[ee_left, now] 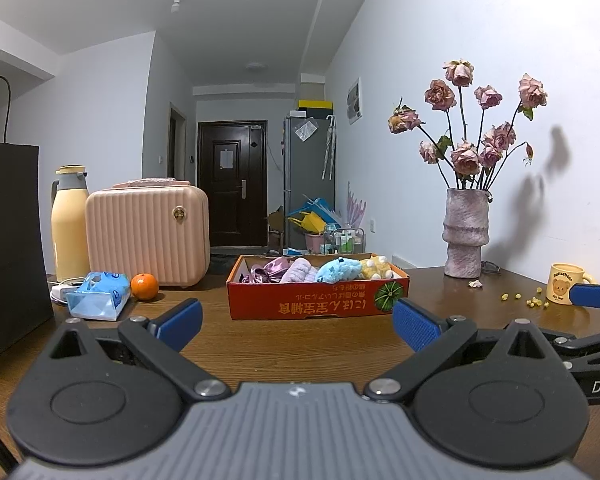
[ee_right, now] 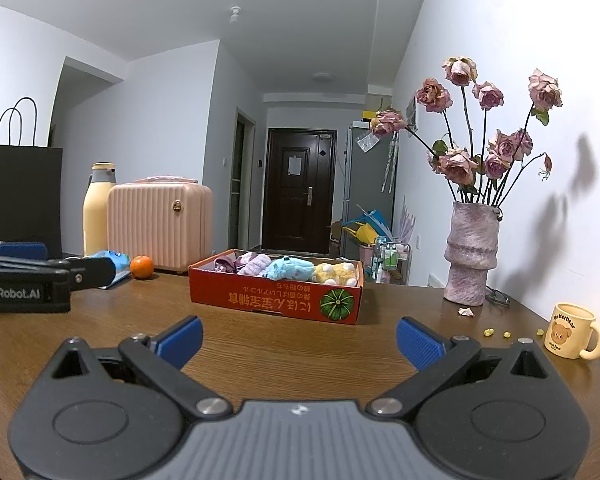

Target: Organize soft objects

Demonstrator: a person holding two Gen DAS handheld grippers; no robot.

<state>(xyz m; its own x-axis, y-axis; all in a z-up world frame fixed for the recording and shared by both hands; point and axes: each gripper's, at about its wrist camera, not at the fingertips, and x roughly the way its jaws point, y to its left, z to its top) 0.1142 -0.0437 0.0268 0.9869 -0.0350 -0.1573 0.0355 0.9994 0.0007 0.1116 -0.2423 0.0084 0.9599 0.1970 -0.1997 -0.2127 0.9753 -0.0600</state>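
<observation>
Brown worktop point(ee_left: 300, 344) is carrying a red box point(ee_right: 276, 300) where four plush toys point(ee_right: 290, 267), seemingly, are being kept; both tongs point(ee_left: 298, 322) point(ee_right: 299, 338) are being held open, empty.

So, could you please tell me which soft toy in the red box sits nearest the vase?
The yellow plush, at the box's right end. The blue plush and lilac one lie further left, away from the vase.
</observation>
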